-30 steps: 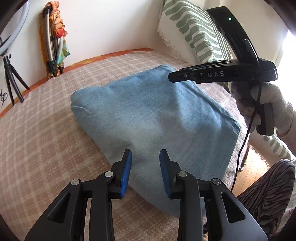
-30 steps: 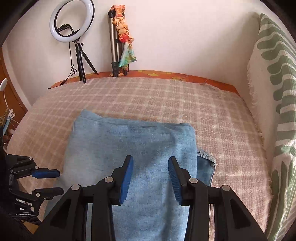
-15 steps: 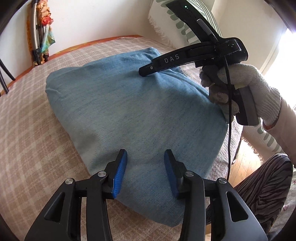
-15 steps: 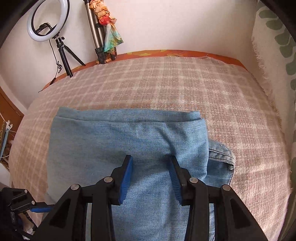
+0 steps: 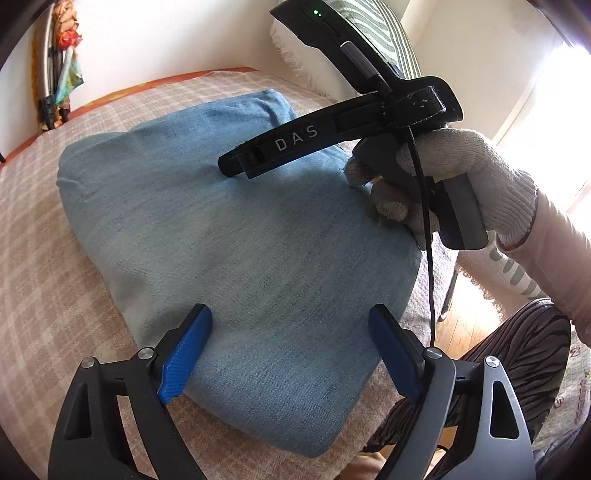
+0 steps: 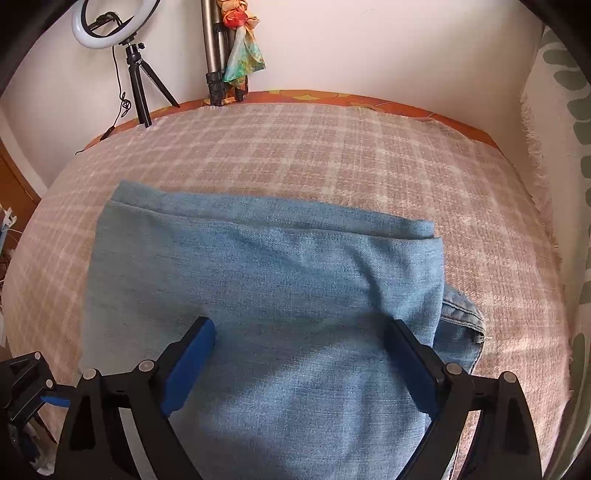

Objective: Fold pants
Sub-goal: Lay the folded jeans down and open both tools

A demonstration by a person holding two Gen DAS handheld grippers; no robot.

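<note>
Folded light-blue denim pants [image 5: 229,229] lie on a plaid bed cover [image 5: 44,280]. My left gripper [image 5: 290,321] hovers over their near edge, its jaws opening wide with blue pads [image 5: 184,350] apart and only the flat denim below them. In the right wrist view my right gripper [image 6: 300,328] stands over the same pants [image 6: 258,277], jaws opening to full width and pressing on nothing. A stitched waistband corner [image 6: 461,314] pokes out from under the fold at the right. A gloved hand [image 5: 461,177] holds the right tool just above the pants' far side.
A ring light on a tripod [image 6: 110,26] and a folded stand with a colourful cloth [image 6: 236,55] stand by the wall behind the bed. A green-patterned pillow [image 6: 554,92] leans at the right. Wooden floor [image 5: 469,314] and a person's striped leg [image 5: 517,350] lie past the bed's edge.
Both pairs of jaws have spread from narrow to wide. Both grippers have sunk closer to the pants, and the gloved hand with the right tool has come lower over the denim.
</note>
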